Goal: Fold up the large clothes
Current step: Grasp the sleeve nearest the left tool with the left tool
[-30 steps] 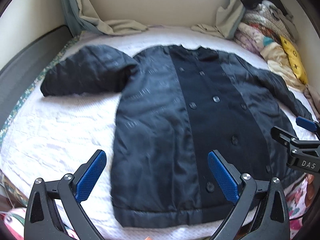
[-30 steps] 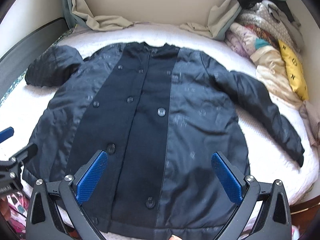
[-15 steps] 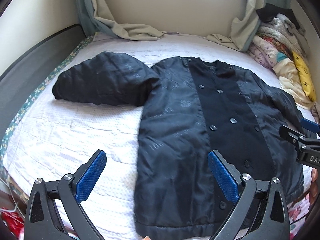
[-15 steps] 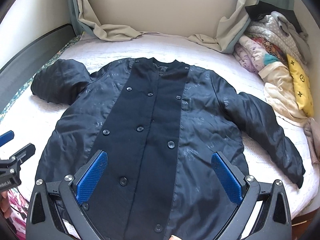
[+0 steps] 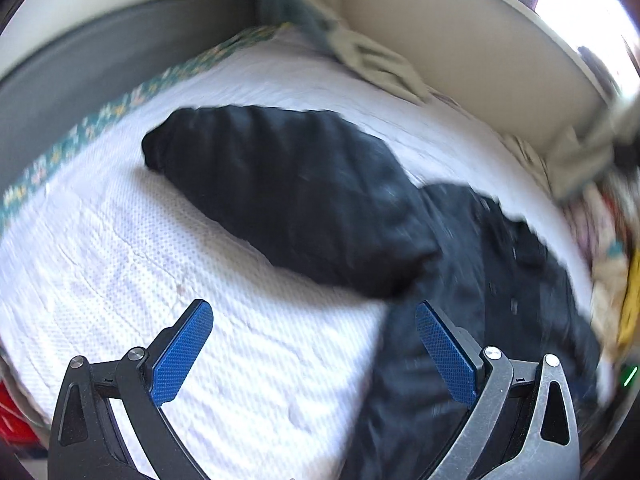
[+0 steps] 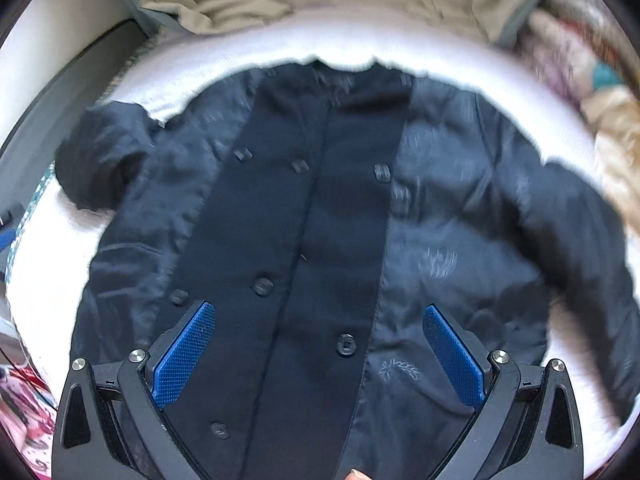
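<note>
While the right tool (image 6: pixel 318 354), wide open and empty, shows the whole coat (image 6: pixel 304 240) flat on the bed (image 6: pixel 44 280), the left tool (image 5: pixel 314 354), also open and empty, shows its sleeve (image 5: pixel 288 196) near the bed's left edge.

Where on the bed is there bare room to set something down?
Bare white cover between the left sleeve and the floral edge, and a strip beyond the collar. Crowded: clothes pile on the right.

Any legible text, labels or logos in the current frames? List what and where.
No readable text in either view.
Coat: pale printed motifs on the shiny panels, too blurred to read as words.
Clothes pile: blurred, nothing legible.
Left gripper and right gripper: no markings visible.
</note>
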### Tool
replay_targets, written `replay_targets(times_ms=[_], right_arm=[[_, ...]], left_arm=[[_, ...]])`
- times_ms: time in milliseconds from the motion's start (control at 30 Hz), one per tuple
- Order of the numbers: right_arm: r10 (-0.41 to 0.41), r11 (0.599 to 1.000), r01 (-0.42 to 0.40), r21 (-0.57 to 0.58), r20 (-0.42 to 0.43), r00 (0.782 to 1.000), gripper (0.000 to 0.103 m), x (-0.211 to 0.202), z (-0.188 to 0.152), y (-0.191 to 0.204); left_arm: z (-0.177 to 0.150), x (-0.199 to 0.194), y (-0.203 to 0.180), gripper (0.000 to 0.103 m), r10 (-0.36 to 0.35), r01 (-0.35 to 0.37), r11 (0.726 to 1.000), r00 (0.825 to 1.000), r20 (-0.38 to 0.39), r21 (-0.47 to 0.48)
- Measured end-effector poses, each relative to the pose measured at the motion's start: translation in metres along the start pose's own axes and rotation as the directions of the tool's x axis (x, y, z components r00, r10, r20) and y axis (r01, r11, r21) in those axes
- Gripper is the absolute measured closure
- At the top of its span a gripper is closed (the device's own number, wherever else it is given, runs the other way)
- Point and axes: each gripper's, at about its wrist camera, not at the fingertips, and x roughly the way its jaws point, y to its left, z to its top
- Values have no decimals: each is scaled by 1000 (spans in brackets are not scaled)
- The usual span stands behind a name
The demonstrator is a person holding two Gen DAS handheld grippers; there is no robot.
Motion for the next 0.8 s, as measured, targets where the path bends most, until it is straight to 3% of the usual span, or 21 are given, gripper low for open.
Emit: replay_targets(times_ms=[167,300,500,667,800], right_arm=[[-68,998,69,4,-34,997,0,35,0,-8],[-41,998,44,33,-84,996,0,60,-4,-17],[-38,997,46,68,-110,993,0,71,-4,-21],[-65,992,77,105,-112,992,0,78,-1,-21],[-69,991,80,107,-104,992,0,79,0,-20]], left_arm=[[32,37,44,4,-89,77,973,995,-47,-216],[37,63,84,6,-148,115,915,987,-56,-387],[40,94,122,10,-220,153,824,974,-59,-546],[52,130,138,21,-323,246,757,946,-19,-605],[49,153,148,22,-404,320,683,914,26,-657]])
